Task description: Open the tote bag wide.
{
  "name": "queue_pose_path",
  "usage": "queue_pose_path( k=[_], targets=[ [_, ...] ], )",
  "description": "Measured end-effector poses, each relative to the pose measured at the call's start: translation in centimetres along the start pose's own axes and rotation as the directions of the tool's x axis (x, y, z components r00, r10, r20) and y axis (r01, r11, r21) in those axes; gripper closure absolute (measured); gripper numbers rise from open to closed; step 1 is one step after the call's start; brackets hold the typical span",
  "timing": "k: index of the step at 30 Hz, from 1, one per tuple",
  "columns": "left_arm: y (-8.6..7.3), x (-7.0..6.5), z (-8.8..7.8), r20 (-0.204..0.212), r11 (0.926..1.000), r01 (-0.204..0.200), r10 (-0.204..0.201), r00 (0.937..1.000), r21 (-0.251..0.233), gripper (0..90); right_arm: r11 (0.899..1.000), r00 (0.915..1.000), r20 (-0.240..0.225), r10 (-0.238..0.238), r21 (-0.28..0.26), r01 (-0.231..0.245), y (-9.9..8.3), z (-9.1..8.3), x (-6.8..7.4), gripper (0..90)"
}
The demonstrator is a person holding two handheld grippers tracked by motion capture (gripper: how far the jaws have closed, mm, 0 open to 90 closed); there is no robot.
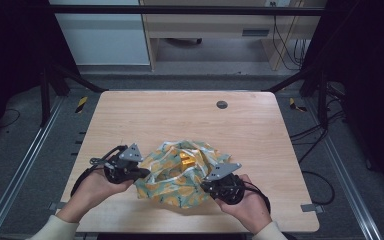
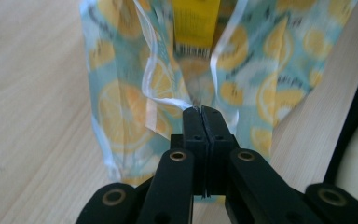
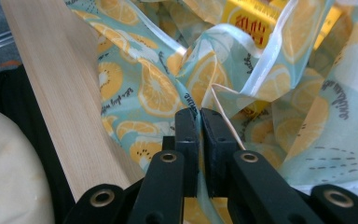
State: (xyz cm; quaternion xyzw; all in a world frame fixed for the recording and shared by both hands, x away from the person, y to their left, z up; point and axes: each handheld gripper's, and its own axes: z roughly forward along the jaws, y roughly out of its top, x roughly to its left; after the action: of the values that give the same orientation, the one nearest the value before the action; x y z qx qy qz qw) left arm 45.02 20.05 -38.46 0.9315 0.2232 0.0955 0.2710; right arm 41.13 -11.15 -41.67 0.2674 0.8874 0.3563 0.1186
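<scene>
The wooden table [image 1: 130,115] spans the middle of the high view, and the lemon-print bag [image 1: 177,182] lies crumpled at its lower centre with a yellow packet [image 1: 187,161] inside. The left gripper [image 1: 142,172] is clamped on the bag's left rim and the right gripper [image 1: 205,186] pinches the right rim — both jaws fully closed on film. Pulling apart too hard could tear the thin plastic, or a rim could slip free — spilling the packet.

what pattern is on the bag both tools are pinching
Orange and lemon slices on pale teal, with clear edges, on the bag; the right gripper view shows it best.
</scene>
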Motion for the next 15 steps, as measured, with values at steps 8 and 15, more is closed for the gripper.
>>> queue_pose_path(
  k=[8,15],
  targets=[
    [-2.2,0.5,2.4,-0.012,0.9958,0.012,-0.011,0.9999,0.091,89.7,0.999,1.0000,-0.007,0.004,0.034,-0.004,-0.7,0.5,0.1,88.0],
    [-3.2,0.8,3.0,-0.020,0.9941,0.038,-0.036,0.9991,0.101,89.6,0.999,0.9999,-0.009,0.008,0.052,-0.008,-1.2,0.7,0.0,89.8]
  ],
)
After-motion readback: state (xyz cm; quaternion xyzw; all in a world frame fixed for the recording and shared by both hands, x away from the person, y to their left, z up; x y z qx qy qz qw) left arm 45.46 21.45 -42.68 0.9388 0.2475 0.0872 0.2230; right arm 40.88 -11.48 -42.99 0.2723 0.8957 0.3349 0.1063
